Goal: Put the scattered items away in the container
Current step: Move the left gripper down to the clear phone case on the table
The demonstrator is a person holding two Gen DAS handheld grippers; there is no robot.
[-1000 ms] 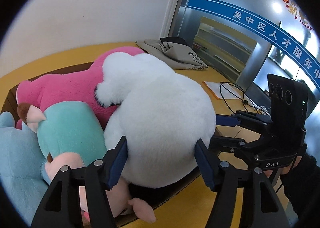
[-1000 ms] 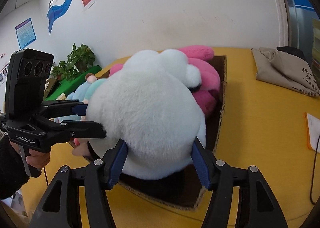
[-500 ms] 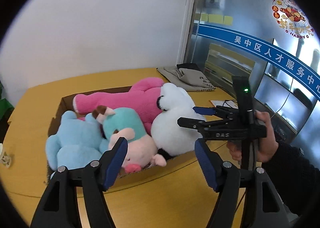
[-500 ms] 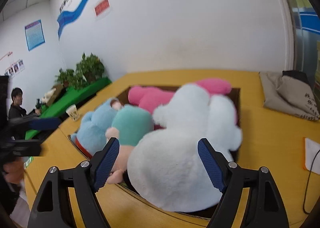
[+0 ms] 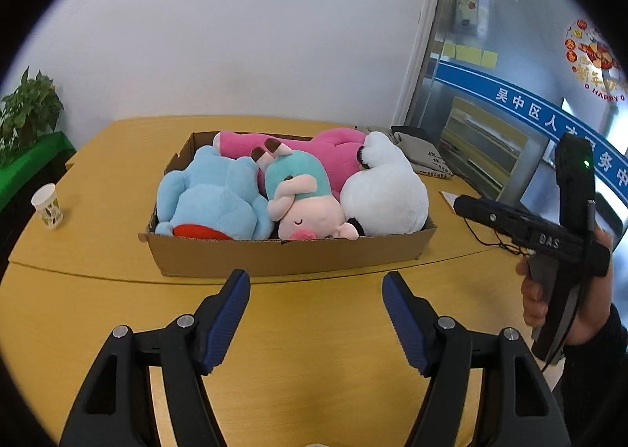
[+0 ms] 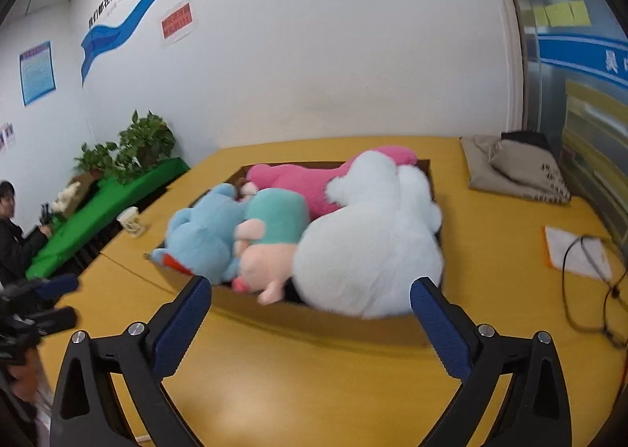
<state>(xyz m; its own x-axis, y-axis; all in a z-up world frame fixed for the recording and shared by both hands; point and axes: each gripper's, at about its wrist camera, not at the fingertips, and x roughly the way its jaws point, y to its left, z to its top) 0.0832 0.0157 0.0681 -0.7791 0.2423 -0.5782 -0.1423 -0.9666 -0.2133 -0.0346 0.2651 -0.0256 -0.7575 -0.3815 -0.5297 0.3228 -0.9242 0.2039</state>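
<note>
A cardboard box [image 5: 290, 256] [image 6: 314, 323] on the yellow table holds several plush toys: a white one [image 5: 386, 194] [image 6: 369, 250] at its right end, a pink one [image 5: 314, 150] [image 6: 298, 182] along the back, a teal-and-pink pig [image 5: 304, 203] [image 6: 271, 243] in the middle and a light blue one [image 5: 214, 199] [image 6: 204, 231] at the left. My left gripper [image 5: 316, 313] hangs open in front of the box, nothing between its fingers. My right gripper [image 6: 310, 321] also stands back from the box, its jaws opening wide and empty; it shows at the right of the left wrist view [image 5: 494, 217].
A paper cup [image 5: 48, 206] [image 6: 131, 220] stands left of the box. A folded beige bag [image 6: 518, 172] [image 5: 426, 156] lies at the back right, a paper sheet [image 6: 577, 254] with a black cable beside it. Potted plants [image 6: 145, 141] on a green bench and a seated person [image 6: 11, 235] are left.
Both grippers let go of the white plush, which now lies in the box, and drew back and up from it. The right jaws spread wider.
</note>
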